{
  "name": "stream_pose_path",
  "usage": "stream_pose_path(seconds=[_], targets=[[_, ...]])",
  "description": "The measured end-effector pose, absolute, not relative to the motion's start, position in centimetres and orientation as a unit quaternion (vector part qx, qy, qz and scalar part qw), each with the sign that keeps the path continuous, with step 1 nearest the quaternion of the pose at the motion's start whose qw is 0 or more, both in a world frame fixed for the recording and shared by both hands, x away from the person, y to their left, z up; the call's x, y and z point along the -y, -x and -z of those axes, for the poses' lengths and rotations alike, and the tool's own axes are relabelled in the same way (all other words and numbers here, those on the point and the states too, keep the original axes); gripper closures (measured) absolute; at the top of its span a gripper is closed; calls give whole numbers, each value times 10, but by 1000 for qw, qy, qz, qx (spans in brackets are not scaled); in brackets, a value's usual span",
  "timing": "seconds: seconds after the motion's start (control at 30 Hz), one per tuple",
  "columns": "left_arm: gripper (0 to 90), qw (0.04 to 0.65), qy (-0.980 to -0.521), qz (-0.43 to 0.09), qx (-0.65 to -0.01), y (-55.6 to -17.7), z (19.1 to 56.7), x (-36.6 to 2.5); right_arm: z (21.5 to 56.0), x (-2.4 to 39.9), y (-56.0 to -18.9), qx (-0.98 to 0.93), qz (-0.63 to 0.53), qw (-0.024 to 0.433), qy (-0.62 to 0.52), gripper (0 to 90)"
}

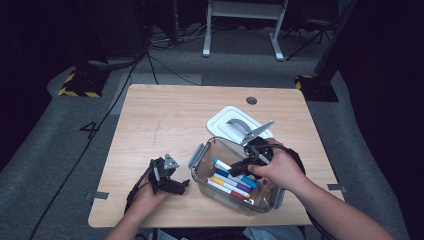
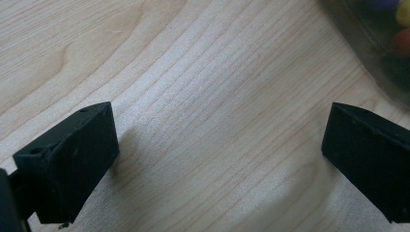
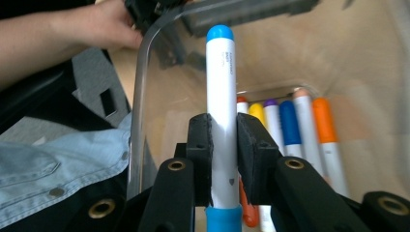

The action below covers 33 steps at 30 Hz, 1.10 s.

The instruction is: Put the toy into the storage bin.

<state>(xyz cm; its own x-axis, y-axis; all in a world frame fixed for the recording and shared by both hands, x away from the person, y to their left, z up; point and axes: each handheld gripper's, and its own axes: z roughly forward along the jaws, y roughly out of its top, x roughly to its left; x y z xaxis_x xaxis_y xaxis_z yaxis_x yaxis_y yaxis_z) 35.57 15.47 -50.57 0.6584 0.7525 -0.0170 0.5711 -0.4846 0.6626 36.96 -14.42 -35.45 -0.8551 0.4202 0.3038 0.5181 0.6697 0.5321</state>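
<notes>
Right gripper (image 3: 223,145) clamped on blue-capped marker (image 3: 221,96), pads pressing both sides of white barrel; marker centre frame in right gripper view, inside clear container (image 1: 202,159). High view: right gripper (image 1: 239,169) lower centre-right, above container. Other markers (image 1: 227,182) lie side by side on container floor. White lid (image 1: 220,122) just behind container. Left gripper (image 2: 220,154) jaws wide, nothing between, over bare table (image 2: 193,72); lower left of high view (image 1: 182,185).
</notes>
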Motion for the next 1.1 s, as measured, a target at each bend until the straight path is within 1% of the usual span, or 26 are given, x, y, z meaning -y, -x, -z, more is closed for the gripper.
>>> stream_pose_path(seconds=[0.07,0.13,0.57,1.0,1.1], targets=[[1,325,-851,-139,-389,-356,506,-155,357,142,-369,911,311,83,258,770],[1,326,-850,-139,-389,-356,506,-155,369,134,-370,917,293,98,253,770],[1,326,-850,-140,-390,-356,506,-155,408,108,-369,933,229,133,243,770],[0,326,-850,-139,-389,-356,506,-155,435,99,-366,937,195,148,248,769],[0,326,-850,-139,-389,-356,506,-155,439,99,-366,938,192,144,249,769]])
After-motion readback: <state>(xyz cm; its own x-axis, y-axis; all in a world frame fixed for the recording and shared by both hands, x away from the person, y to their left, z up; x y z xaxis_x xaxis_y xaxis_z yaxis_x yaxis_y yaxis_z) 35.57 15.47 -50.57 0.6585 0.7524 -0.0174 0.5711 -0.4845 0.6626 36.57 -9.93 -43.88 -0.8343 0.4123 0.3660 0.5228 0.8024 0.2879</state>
